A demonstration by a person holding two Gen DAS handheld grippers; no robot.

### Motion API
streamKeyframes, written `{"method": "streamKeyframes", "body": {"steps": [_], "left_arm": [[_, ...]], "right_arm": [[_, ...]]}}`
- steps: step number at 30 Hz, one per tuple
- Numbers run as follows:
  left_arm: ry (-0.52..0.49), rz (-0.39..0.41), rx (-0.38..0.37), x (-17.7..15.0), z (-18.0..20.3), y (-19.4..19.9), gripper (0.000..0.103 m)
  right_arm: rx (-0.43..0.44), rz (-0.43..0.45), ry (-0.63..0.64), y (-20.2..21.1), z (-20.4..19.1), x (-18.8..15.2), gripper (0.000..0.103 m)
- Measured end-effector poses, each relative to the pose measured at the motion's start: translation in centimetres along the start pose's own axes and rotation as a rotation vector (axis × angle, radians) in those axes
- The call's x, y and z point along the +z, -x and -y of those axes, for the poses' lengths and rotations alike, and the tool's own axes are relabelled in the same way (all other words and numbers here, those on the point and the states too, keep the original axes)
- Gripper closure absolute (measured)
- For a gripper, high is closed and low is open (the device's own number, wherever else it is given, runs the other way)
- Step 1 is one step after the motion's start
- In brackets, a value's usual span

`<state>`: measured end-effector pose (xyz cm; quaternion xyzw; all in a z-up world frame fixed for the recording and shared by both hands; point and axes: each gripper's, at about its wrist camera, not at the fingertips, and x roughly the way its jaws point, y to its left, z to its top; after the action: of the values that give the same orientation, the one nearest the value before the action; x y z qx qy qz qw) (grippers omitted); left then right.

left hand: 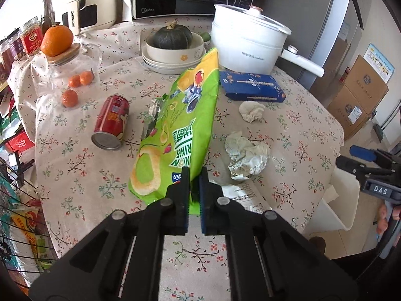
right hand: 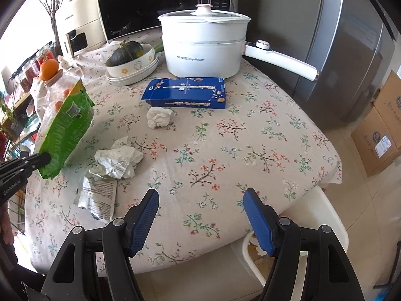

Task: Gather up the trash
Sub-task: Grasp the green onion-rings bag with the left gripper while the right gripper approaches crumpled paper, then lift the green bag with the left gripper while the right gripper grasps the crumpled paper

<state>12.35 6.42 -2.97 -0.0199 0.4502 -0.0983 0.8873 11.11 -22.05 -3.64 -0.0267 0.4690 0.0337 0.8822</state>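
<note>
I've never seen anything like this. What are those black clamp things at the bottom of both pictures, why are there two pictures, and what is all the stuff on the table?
Those are two hand-held grippers, one in each of a person's hands; no robot arm is involved. Each carries a camera looking along its jaws, so each picture is one gripper's view. The left gripper has pinched a green snack bag and holds it off the flowered table. The right gripper is open and empty. Lying about are a red can, crumpled foil wrapper, a tissue wad, a blue box and a flat white packet. A white bin stands beside the table.
</note>
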Motion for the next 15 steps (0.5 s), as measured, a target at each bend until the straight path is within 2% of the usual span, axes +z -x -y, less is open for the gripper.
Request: {"method": "streamKeyframes", "body": {"steps": [8,15], "left_arm": [[0.069,0.067,-0.021,0.0,-2.6,2.6,0.096],[0.116,0.093,-0.023,-0.1,-4.7,3.8,0.096]], "right_arm": [[0.084,-0.052,0.024,-3.1,-5.4,1.4,0.031],[0.140,-0.094,0.014,-6.1,-9.1,2.6,0.031]]}}
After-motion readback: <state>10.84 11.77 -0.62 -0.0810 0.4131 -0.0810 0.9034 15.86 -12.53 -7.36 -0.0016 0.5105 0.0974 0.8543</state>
